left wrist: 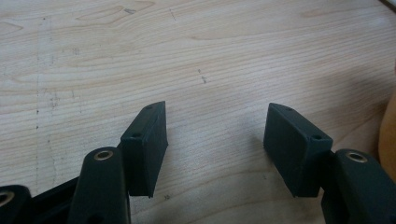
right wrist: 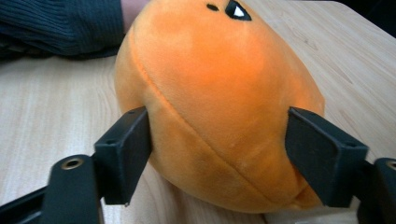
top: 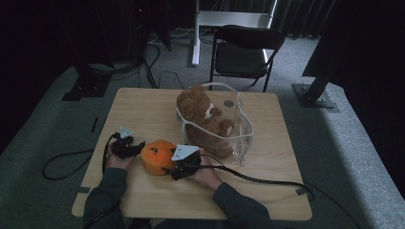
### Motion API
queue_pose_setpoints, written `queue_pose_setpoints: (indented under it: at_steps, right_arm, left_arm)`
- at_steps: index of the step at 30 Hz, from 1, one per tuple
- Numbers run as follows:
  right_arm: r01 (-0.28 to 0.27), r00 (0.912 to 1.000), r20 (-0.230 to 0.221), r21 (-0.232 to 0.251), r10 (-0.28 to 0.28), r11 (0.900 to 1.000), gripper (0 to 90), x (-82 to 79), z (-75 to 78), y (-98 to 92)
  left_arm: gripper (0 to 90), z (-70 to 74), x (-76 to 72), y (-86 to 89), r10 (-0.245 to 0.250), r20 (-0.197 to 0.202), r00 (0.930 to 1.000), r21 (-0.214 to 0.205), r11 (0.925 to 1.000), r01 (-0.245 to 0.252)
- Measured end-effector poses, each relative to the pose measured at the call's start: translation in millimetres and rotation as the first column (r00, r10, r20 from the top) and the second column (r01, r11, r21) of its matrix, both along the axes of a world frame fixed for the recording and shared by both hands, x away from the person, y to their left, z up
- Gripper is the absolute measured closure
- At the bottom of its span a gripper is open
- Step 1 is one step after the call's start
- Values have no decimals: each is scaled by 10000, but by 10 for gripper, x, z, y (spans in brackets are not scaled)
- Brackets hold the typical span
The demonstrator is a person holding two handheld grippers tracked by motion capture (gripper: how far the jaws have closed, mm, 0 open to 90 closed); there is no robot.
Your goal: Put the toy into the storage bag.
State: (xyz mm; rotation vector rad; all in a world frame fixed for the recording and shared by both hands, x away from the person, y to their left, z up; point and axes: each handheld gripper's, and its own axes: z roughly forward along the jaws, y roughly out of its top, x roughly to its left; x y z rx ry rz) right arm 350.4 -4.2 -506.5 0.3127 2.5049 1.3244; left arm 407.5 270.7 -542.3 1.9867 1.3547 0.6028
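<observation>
An orange plush toy point(top: 155, 155) with a black face mark lies on the wooden table point(top: 143, 107) near the front. My right gripper point(top: 170, 168) comes at it from the right. In the right gripper view the toy point(right wrist: 219, 84) sits between the jaws, and both pads point(right wrist: 128, 140) press into its sides. My left gripper point(top: 137, 146) rests just left of the toy. In the left gripper view it point(left wrist: 217, 140) stands open over bare wood, with the toy's orange edge point(left wrist: 388, 135) at the far right.
A brown teddy bear point(top: 203, 112) sits in a clear plastic bag point(top: 240, 138) with white handles, behind and right of the toy. A black folding chair point(top: 243, 47) stands beyond the table's far edge. Cables trail off both sides.
</observation>
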Motion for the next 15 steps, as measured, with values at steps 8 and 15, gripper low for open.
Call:
queue_pose_setpoints:
  at_steps: [8,15]
  right_arm:
    - [72,10000,-56,0,-72,10000,509,-13,32,-24]
    - [52,9988,-484,485,-29,9988,608,-5,53,-91]
  left_arm:
    - [404,0,0,0,-2,-3,10000,6,10000,2]
    - [403,0,0,0,-2,-3,10000,4,10000,2]
